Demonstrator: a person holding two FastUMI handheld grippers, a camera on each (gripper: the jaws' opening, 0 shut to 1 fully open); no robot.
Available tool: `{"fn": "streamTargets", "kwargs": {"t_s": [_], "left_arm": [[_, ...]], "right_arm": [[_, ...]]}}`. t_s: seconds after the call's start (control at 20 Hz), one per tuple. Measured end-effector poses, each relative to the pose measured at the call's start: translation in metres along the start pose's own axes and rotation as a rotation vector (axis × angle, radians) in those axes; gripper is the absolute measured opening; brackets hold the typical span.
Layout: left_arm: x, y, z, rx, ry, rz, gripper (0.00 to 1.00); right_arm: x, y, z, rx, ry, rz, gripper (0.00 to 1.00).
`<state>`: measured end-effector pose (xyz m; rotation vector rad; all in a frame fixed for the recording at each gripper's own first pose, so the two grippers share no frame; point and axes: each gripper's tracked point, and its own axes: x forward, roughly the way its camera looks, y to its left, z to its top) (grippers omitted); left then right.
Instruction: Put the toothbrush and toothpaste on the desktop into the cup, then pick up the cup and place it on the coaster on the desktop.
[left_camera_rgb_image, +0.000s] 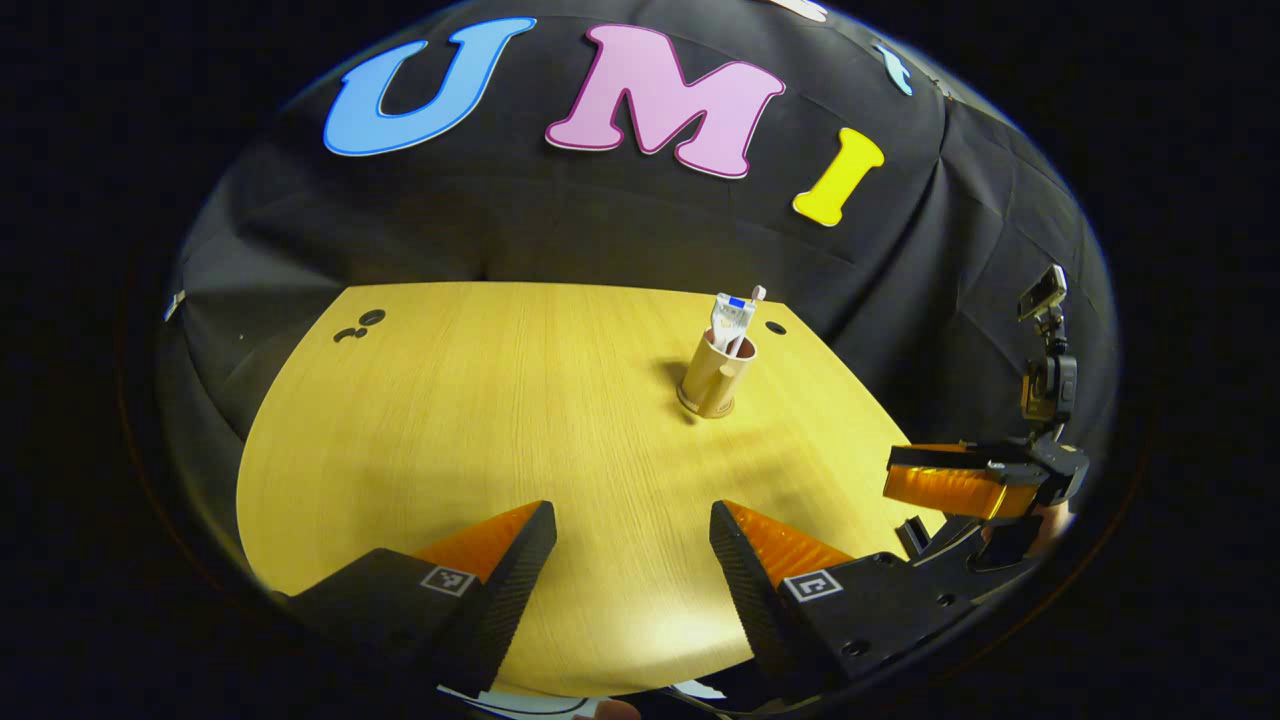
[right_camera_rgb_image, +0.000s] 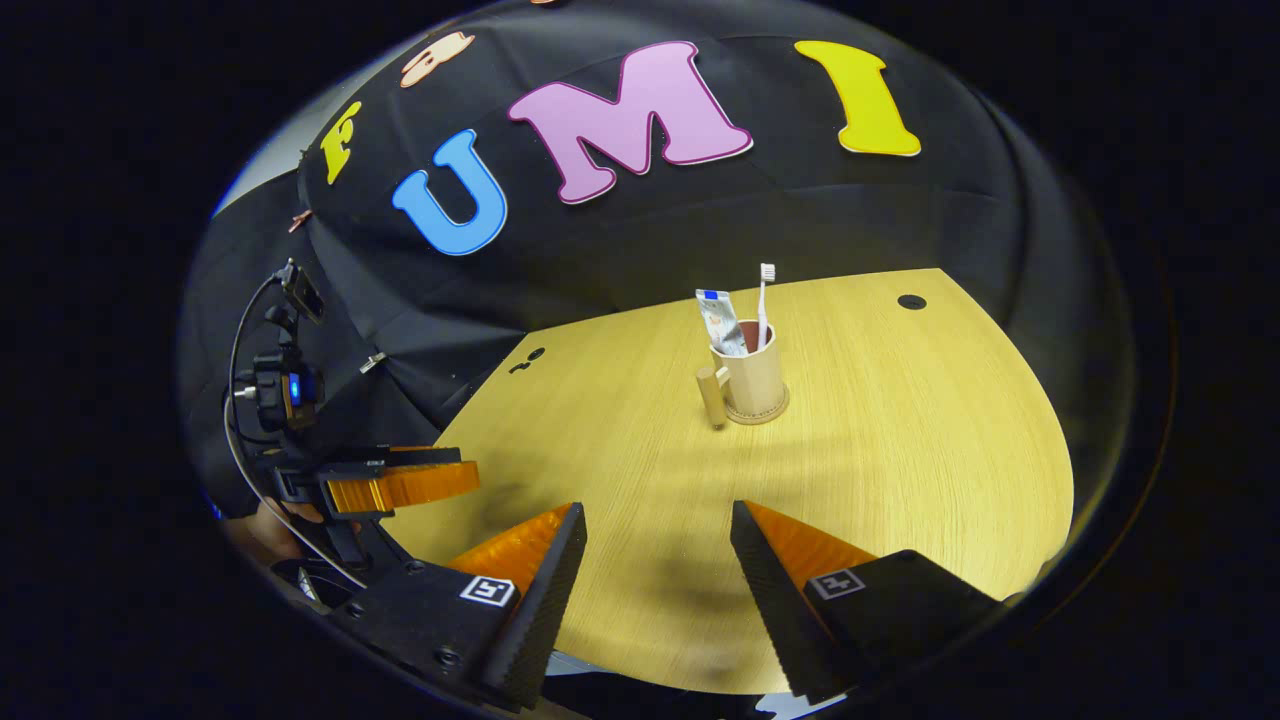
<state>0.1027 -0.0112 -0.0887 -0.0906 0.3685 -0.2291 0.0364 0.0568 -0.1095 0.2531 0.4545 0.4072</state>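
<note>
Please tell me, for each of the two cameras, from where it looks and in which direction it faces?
Left gripper view: rides on the left gripper, low at the table's near edge, facing the cup; its open fingers show below, the right gripper at right.
Right gripper view: rides on the right gripper, facing the same cup; the left gripper at left.
Shared: cup, toothbrush, toothpaste.

The pale wooden desktop (right_camera_rgb_image: 900, 470) lies bare from its near edge to mid-surface. The one obstacle is the beige handled cup (right_camera_rgb_image: 757, 380) on its round coaster (right_camera_rgb_image: 757, 411), toward the far edge, toothbrush (right_camera_rgb_image: 765, 300) and toothpaste tube (right_camera_rgb_image: 720, 322) jutting upward.
</note>
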Motion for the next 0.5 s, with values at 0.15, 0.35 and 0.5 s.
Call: {"fn": "streamTargets", "kwargs": {"t_s": [0.15,0.35,0.5], "left_arm": [[-0.009,0.001,-0.014,-0.016,0.01,-0.006,0.96],[-0.017,0.004,-0.021,-0.01,0.015,-0.006,0.96],[-0.02,0.005,-0.021,-0.02,0.009,-0.004,0.96]], "right_arm": [[0.0,0.009,0.002,-0.012,0.0,0.009,0.97],[0.0,0.016,0.003,-0.012,0.004,0.014,0.97],[0.0,0.021,0.003,-0.017,0.006,0.019,0.97]]}}
